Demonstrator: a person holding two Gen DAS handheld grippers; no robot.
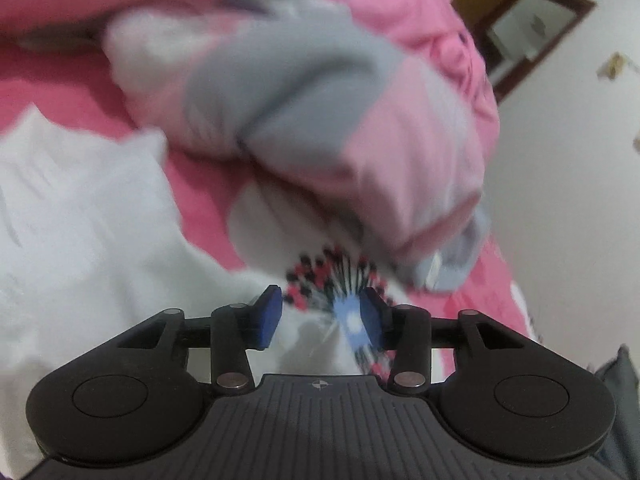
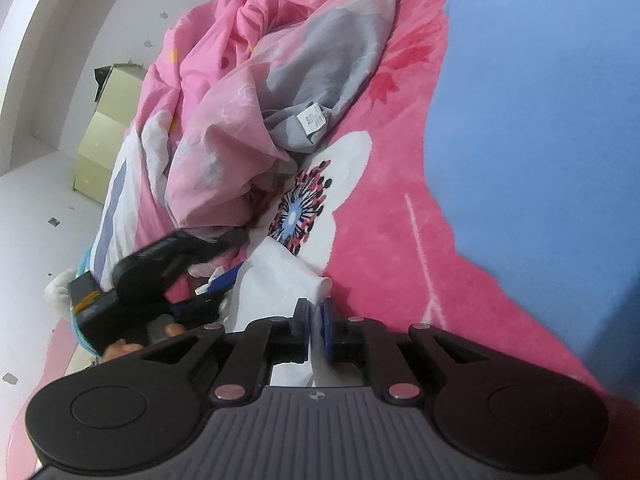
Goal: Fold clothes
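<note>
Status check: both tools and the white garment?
Left tool open, nothing between pads. Right tool shut on white garment. Garment flat on pink blanket. Crumpled pink bedding piled just beyond.

Two grippers are in sight: the left gripper (image 1: pixel 320 316) and the right gripper (image 2: pixel 317 330). One white garment (image 2: pixel 276 280) lies on the bed. One crumpled heap of pink and grey bedding (image 2: pixel 256 92) sits beyond it, bearing one white care label (image 2: pixel 311 120). One pink bed cover (image 2: pixel 392 208) with a flower print lies under all of this, and one big white flower with a dotted centre (image 2: pixel 298 212) shows on it. One yellow-green cabinet (image 2: pixel 106 128) stands on the floor. One hand (image 2: pixel 120 350) shows, only in part.
</note>
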